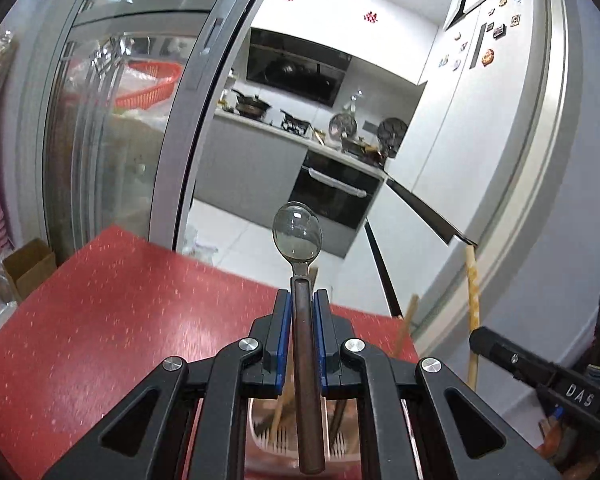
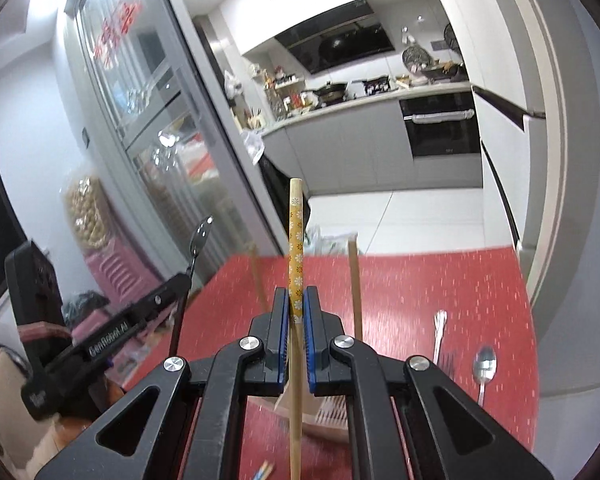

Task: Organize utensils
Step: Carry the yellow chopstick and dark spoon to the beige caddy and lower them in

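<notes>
Two grippers in view, each loaded. Left gripper (image 1: 303, 298): fingers (image 1: 283, 320) pinch the brown handle of a spoon (image 1: 299, 236), which runs up between the blue pads. Bowl stands clear above the fingertips; handle end hangs below and behind them, over a white slotted holder (image 1: 260, 438). The holder sits under the fingers on the red tabletop (image 1: 100, 312); it seems to hold a few sticks already, but the linkage hides most of it.

Right gripper (image 2: 296, 300): fingers (image 2: 312, 316) pinch a chopstick (image 2: 295, 240) near its patterned upper part, yellow with white flowers. The plain wooden tip rises above the fingertips; the bare shaft drops between the fingers to the bottom edge of the frame. Chopstick is close to upright.

From the right wrist view, the left gripper appears to the left of the right fingers, spoon bowl up. Right of the right fingers, lying flat on the tabletop: a fork (image 2: 439, 334) and, just beside it, a second spoon (image 2: 484, 368), all metal. Another wooden stick (image 2: 354, 292) stands just right of the fingertips, blurred.
</notes>
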Action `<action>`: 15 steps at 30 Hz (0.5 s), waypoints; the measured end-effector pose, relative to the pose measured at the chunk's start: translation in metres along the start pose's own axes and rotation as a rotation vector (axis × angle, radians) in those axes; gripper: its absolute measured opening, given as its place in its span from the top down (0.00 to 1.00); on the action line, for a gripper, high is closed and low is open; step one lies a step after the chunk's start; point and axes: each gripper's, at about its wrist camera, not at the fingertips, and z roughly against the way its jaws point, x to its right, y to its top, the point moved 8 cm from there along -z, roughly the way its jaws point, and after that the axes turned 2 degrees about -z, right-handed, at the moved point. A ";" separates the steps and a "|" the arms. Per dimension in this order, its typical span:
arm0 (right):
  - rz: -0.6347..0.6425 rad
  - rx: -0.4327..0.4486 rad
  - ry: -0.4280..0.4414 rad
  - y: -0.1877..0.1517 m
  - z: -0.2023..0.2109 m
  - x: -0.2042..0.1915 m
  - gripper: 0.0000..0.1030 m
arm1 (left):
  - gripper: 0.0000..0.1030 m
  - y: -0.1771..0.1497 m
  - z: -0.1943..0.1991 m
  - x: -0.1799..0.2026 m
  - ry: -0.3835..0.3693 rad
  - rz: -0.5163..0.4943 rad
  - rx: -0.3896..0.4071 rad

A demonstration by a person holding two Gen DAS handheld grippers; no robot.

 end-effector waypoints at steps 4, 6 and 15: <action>0.021 0.067 -0.025 0.016 -0.018 0.004 0.92 | 0.65 0.005 -0.016 0.003 0.030 -0.034 0.059; 0.024 0.088 -0.034 0.021 -0.024 0.006 0.92 | 0.65 0.005 -0.024 0.002 0.044 -0.037 0.092; 0.075 0.186 -0.062 0.034 -0.049 0.007 0.92 | 0.65 -0.004 -0.046 -0.001 0.084 -0.086 0.185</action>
